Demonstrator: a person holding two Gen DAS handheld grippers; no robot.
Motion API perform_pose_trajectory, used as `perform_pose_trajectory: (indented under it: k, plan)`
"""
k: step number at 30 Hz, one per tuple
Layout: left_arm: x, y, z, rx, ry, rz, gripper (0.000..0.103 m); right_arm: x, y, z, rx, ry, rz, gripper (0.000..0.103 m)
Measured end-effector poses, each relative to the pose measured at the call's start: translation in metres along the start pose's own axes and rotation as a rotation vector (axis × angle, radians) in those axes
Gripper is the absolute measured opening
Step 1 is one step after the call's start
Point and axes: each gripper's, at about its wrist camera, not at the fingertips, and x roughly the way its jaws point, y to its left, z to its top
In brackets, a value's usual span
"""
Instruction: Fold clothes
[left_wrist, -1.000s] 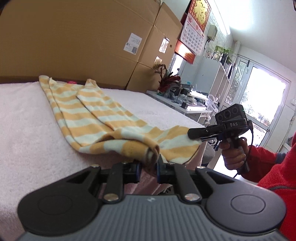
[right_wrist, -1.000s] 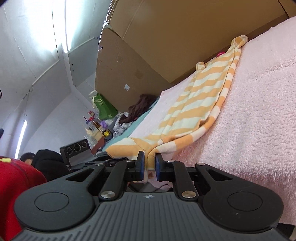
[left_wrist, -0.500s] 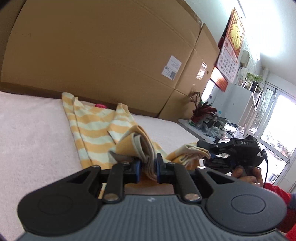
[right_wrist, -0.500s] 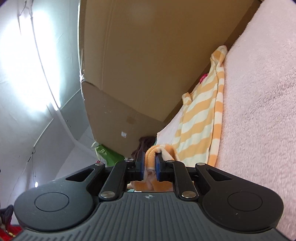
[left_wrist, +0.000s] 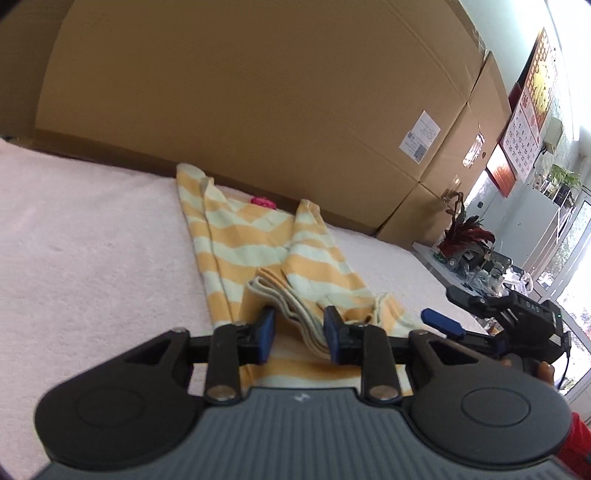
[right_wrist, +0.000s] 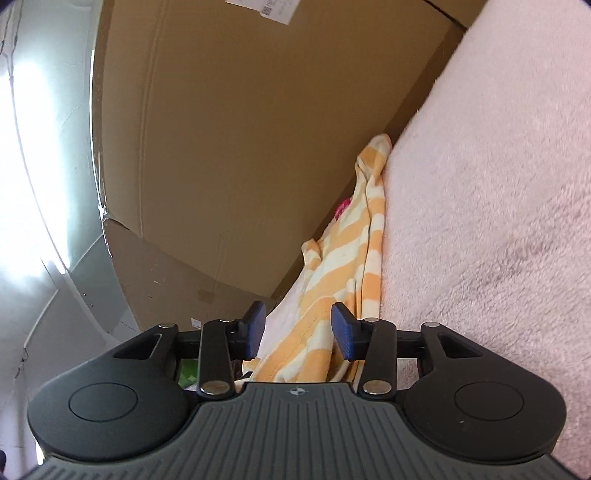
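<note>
- Left hand-held gripper (left_wrist: 298, 329) – jaws just opened, folded hem lying loose between them.
- Right hand-held gripper (right_wrist: 297, 329) likewise parted, gripping nothing.
- Striped garment (left_wrist: 255, 240) lies lengthwise on the pink table (left_wrist: 92, 229), far end toward the cardboard boxes (left_wrist: 258, 92).

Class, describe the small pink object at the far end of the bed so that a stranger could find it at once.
Start at the big cardboard boxes standing along the far edge of the pink blanket. At their foot lies the far end of the striped garment. The small pink object sits right at that end, the only bright magenta spot against orange and cream stripes.
</note>
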Motion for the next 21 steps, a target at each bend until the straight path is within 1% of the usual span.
perform_pose_trajectory:
  k: [1,3,4,7,9,11,12,13,14,15,16,17,18,21]
  plan:
    - [-0.008,-0.001,-0.001,0.023,-0.015,0.016,0.037,-0.005,0.008,-0.002,-0.049,0.000,-0.006,0.042]
    - [-0.019,-0.004,-0.004,0.067,-0.020,0.039,0.055,-0.010,0.030,-0.010,-0.205,0.001,-0.061,0.042]
    - [-0.021,-0.006,-0.006,0.087,-0.003,0.040,0.058,-0.012,0.041,-0.016,-0.293,0.001,-0.097,0.042]
    - [-0.022,-0.012,-0.016,0.131,0.051,0.047,0.058,-0.009,0.064,-0.034,-0.491,0.014,-0.195,0.043]
    - [-0.017,-0.015,-0.025,0.129,0.080,0.042,0.058,0.000,0.067,-0.042,-0.568,0.021,-0.260,0.043]
    - [-0.013,-0.018,-0.031,0.100,0.089,0.036,0.058,0.011,0.067,-0.047,-0.631,0.028,-0.325,0.043]
    - [-0.011,-0.019,-0.034,0.081,0.091,0.033,0.053,0.016,0.067,-0.050,-0.663,0.031,-0.357,0.043]
    - [-0.010,-0.020,-0.036,0.065,0.093,0.030,0.042,0.021,0.066,-0.051,-0.672,0.037,-0.376,0.043]
    - [-0.011,-0.021,-0.038,0.055,0.090,0.029,0.035,0.025,0.065,-0.049,-0.664,0.045,-0.386,0.039]
    - [-0.014,-0.023,-0.040,0.051,0.084,0.028,0.025,0.029,0.065,-0.048,-0.660,0.049,-0.402,0.032]
    - [-0.017,-0.024,-0.042,0.046,0.078,0.027,0.018,0.034,0.066,-0.047,-0.659,0.051,-0.423,0.027]
    - [-0.021,-0.027,-0.044,0.050,0.068,0.029,0.014,0.039,0.067,-0.046,-0.658,0.053,-0.444,0.011]
    - [-0.026,-0.030,-0.046,0.062,0.055,0.035,0.009,0.041,0.068,-0.047,-0.654,0.052,-0.455,0.007]
    - [-0.035,-0.034,-0.053,0.061,0.039,0.042,0.008,0.044,0.071,-0.051,-0.633,0.039,-0.465,0.006]
